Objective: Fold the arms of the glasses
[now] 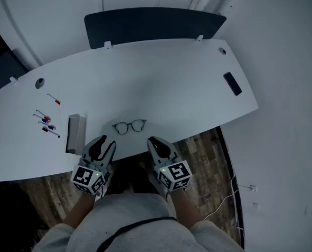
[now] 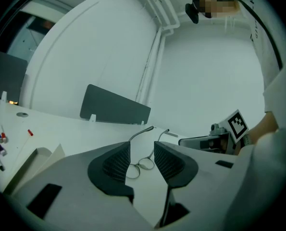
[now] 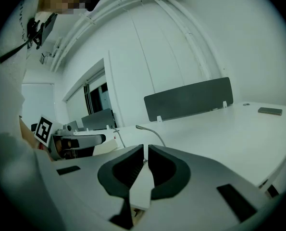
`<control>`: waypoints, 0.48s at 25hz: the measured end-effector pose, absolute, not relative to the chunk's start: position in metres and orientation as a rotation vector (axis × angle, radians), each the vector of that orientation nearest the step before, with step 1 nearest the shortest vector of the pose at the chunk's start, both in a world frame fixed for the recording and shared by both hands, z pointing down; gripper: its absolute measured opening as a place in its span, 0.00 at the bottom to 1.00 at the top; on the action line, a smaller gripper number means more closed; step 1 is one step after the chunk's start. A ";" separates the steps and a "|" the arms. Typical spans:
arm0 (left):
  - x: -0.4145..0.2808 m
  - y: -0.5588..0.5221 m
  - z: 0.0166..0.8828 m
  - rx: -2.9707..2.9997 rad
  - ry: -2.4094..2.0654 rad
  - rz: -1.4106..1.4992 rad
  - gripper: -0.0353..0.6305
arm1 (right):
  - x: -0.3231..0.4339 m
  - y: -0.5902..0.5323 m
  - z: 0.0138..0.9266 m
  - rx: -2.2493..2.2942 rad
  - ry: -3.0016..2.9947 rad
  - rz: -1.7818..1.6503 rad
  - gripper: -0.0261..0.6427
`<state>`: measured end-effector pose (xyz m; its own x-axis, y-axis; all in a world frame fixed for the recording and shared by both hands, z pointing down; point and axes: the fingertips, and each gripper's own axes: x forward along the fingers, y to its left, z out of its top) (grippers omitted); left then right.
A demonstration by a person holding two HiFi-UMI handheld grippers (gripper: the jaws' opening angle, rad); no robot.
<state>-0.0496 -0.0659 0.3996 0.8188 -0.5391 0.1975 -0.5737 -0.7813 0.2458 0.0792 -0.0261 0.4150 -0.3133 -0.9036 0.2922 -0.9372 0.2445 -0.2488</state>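
Glasses: lie on the white table near its front edge, both arms unfolded and pointing away from the person.
Left gripper: at 7 o'clock of the glasses, just short of them; jaws stand well apart and hold nothing, with the lenses visible beyond the gap.
Right gripper: at 5 o'clock of the glasses; jaws almost together, only a thin slit, nothing in it.
Pens: at 9 o'clock of the glasses.
Phone: at 2 o'clock, well apart.

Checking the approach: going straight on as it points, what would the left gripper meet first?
Probably the dark, thin-rimmed round glasses on the white table, straight ahead of the left gripper's open jaws.
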 end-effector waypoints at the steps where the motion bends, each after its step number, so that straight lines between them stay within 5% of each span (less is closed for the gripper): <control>1: -0.045 -0.070 0.400 2.699 -0.871 0.168 0.29 | 0.085 -0.031 0.417 1.771 -2.413 0.587 0.07; 12: -0.022 -0.107 0.413 2.669 -1.108 0.235 0.31 | 0.121 -0.073 0.444 1.589 -2.467 0.627 0.07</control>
<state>-0.0220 -0.1065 0.4128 0.6995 -0.6737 0.2385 -0.7125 -0.6833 0.1596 0.1213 -0.0725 0.4439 -0.4320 -0.8370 0.3360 -0.8958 0.3549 -0.2676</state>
